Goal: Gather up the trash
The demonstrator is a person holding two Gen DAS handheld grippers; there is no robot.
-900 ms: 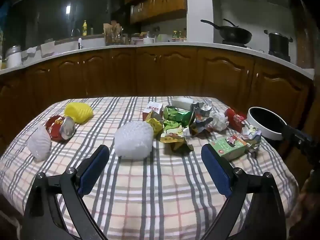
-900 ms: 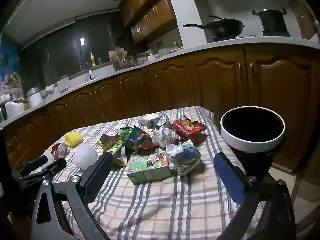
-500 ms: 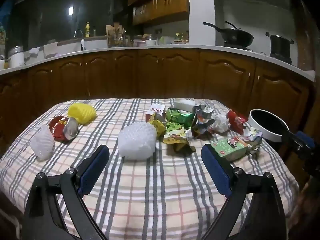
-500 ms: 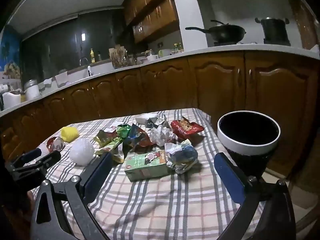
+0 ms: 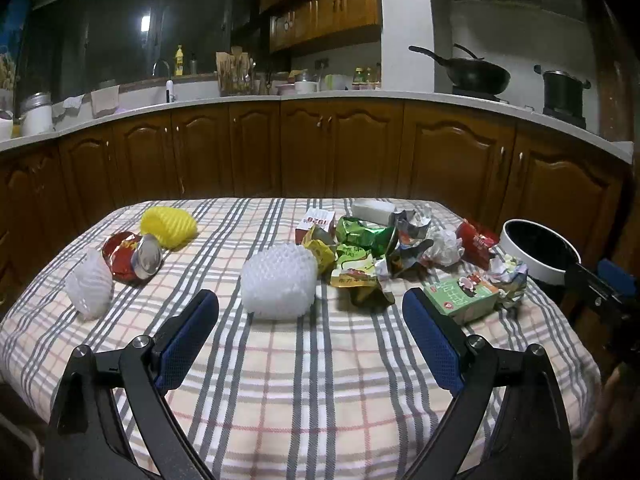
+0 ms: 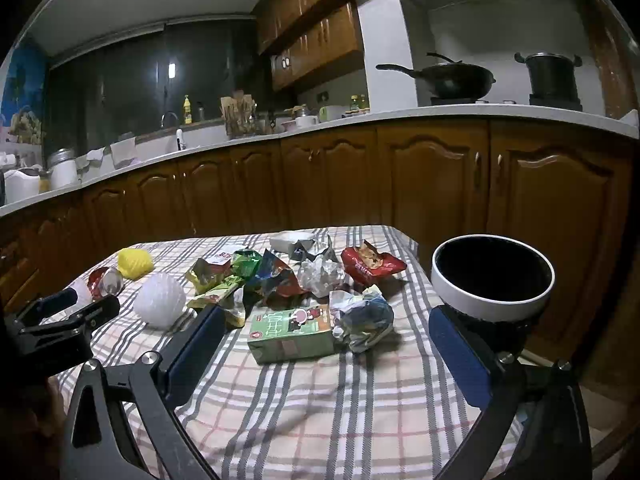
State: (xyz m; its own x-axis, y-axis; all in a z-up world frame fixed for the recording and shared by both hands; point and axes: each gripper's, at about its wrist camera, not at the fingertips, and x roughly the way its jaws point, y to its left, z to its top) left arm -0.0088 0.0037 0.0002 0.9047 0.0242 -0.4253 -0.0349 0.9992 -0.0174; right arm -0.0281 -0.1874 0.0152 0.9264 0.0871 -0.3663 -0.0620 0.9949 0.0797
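Trash lies on a plaid tablecloth point(image 5: 304, 380): a white foam net point(image 5: 278, 280), a yellow foam net point(image 5: 170, 226), a crushed red can point(image 5: 134, 255), a second white net point(image 5: 89, 288), several crumpled wrappers point(image 5: 360, 248) and a green carton point(image 5: 460, 299). A black bin with a white rim point(image 6: 494, 276) stands off the table's right edge. My left gripper point(image 5: 310, 340) is open and empty, just short of the white foam net. My right gripper point(image 6: 324, 352) is open and empty before the green carton point(image 6: 292, 334) and a paper ball point(image 6: 364, 316).
Brown kitchen cabinets point(image 5: 340, 148) and a counter with a wok point(image 5: 476, 74) and a pot point(image 5: 562, 88) run behind the table. The left gripper shows at the left of the right wrist view point(image 6: 60, 320).
Both grippers have drawn slightly back and up from the table; the trash looks a bit further off. Both stay open. Nothing on the table has moved.
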